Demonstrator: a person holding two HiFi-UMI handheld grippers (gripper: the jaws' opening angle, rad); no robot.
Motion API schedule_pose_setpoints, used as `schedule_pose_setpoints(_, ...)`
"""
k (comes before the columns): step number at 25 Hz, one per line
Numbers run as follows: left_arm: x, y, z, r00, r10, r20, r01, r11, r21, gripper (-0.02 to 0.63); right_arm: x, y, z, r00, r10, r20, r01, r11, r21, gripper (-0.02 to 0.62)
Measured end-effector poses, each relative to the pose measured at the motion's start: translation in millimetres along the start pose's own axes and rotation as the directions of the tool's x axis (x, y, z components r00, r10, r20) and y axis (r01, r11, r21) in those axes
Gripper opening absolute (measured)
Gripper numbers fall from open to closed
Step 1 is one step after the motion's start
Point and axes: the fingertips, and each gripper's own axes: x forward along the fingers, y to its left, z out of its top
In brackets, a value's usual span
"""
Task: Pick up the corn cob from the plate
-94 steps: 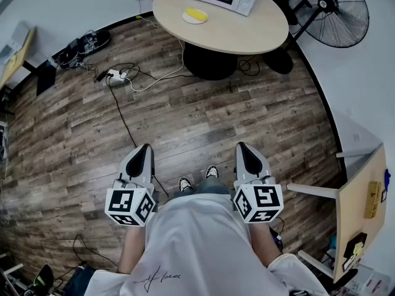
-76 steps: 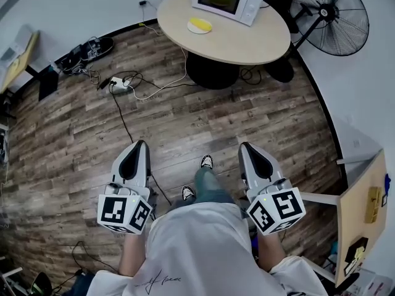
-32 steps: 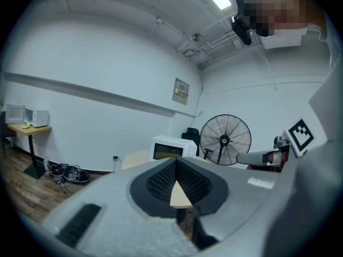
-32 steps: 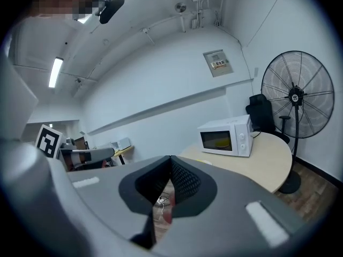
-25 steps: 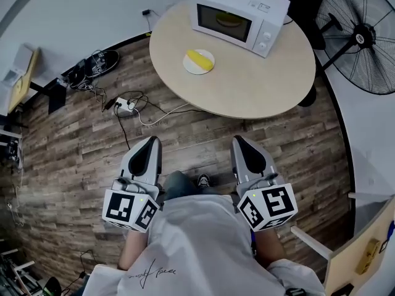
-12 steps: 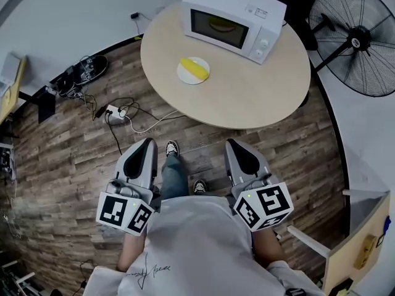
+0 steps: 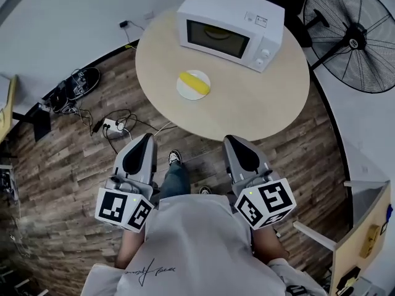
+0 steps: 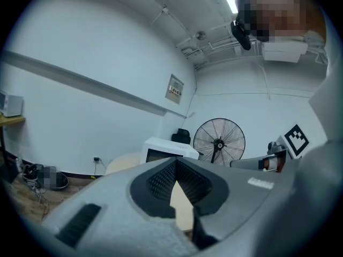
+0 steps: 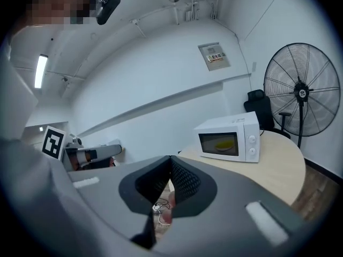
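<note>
A yellow corn cob [image 7: 195,82] lies on a small white plate [image 7: 185,92] on the round beige table [image 7: 259,106], in front of the white microwave [image 7: 231,26]. Both grippers are held out level just short of the table's near edge, well back from the plate. My left gripper [image 7: 147,139] is shut with nothing in it; its fingertips meet in the left gripper view [image 8: 176,163]. My right gripper [image 7: 230,140] is also shut and empty [image 9: 170,158]. The gripper views do not show the plate; my own jaws hide it.
A yellow item sits inside the microwave [image 9: 228,138]. A large standing fan [image 7: 355,36] is beyond the table at the right. A power strip with cables [image 7: 114,127] lies on the wood floor at the left. A wooden desk edge [image 7: 364,227] is at the far right.
The person has walked toward the table, which now sits closer and larger in view. Both grippers moved forward with the person and stayed shut.
</note>
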Motion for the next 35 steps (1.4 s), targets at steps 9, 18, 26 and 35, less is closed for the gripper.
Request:
schedule_pose_setpoints(9, 40.3, 51.3, 31.3, 0.998, -0.062, -0.020, 0.062, 0.998, 0.015, 0.001, 52.8, 5.0, 28.6, 0.997, -0.081, 0.020, 0.080, 0.997, 0.017, 0.014)
schedule_pose_setpoints(18, 72.3, 105.0, 51.8, 0.994, -0.109, -0.029, 0.110, 0.993, 0.033, 0.001, 108.4, 8.7, 48.9, 0.984, -0.169, 0.052, 0.170, 0.985, -0.002, 0.014)
schedule_pose_setpoints(26, 96.2, 140.8, 60.2, 0.988, -0.149, -0.043, 0.151, 0.988, 0.039, 0.002, 141.9, 1.9, 57.1, 0.967, -0.249, 0.061, 0.250, 0.968, -0.017, 0.014)
schedule_pose_setpoints(35, 108.8, 148.6, 48.9, 0.973, -0.214, -0.087, 0.220, 0.974, 0.061, 0.002, 161.1, 5.4, 54.7, 0.959, -0.279, 0.055, 0.281, 0.959, -0.028, 0.014)
